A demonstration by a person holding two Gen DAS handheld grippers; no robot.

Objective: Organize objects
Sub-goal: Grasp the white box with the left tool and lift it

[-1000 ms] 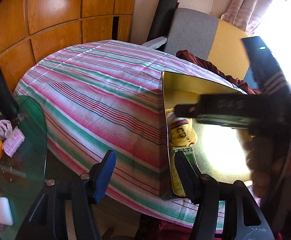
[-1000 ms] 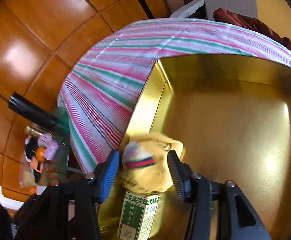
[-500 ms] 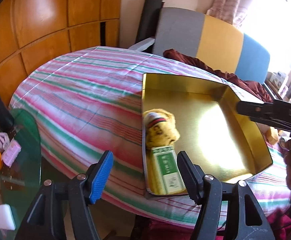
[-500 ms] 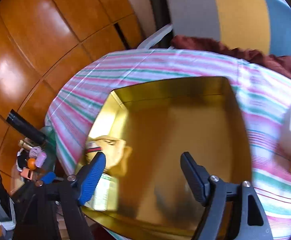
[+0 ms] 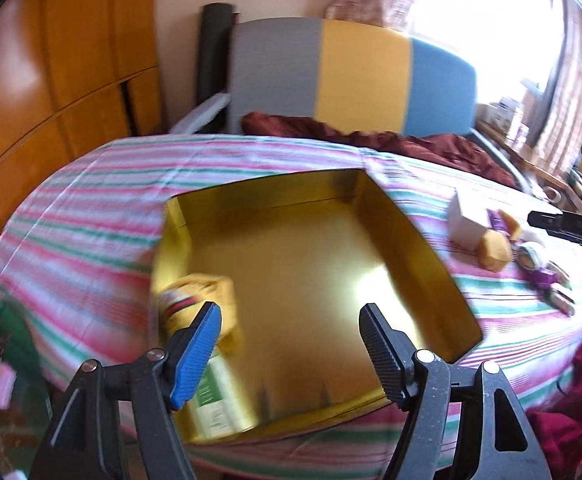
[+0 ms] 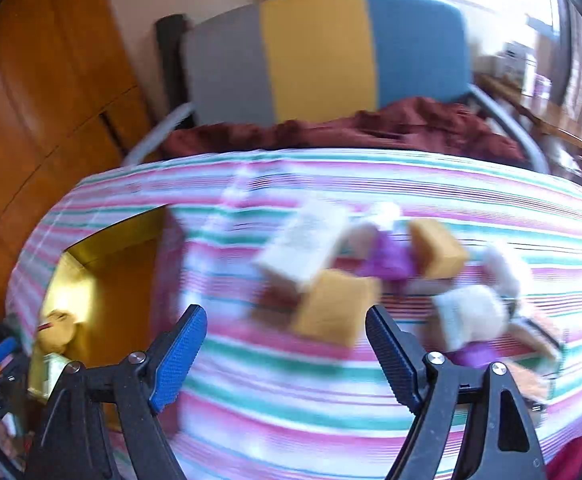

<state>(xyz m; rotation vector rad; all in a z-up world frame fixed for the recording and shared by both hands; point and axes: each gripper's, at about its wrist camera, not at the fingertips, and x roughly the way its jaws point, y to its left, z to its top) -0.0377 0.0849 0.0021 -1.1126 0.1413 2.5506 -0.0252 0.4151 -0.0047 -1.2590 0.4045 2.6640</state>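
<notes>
**Blue and black pads stand apart over the striped cloth**

Blue on one side and ribbed black on the other, the pads of the left gripper [image 5: 289, 334] stand apart with nothing pressed between them; its jaws have just been opening. It hangs tilted down over the near end of the gold tin tray [image 5: 419, 248], which sits on the striped tablecloth [image 5: 91, 216]. In the tray's near-left corner lies a yellow plush toy [image 5: 207, 296] with a dark and red band, and touching it on the near side a green-and-white carton [image 5: 219, 400] lies flat along the tray wall. The rest of the tray floor is bare metal with a bright glare.

The right gripper [image 6: 285, 332] also has its jaws apart and holds nothing; they too have just been opening. It points down at the cloth to the right of the tray [image 6: 87, 256], toward a blurred heap of small things: a white box [image 6: 303, 244], two tan blocks [image 6: 335, 308], something purple [image 6: 387, 260] and a white fluffy item [image 6: 471, 316]. What each is cannot be told through the blur. The tan block nearest the camera shows between the pads without touching them.

Beyond the table stands a chair back [image 5: 355, 76] in grey, yellow and blue, with maroon fabric [image 5: 371, 140] bunched along the table's far edge.
</notes>
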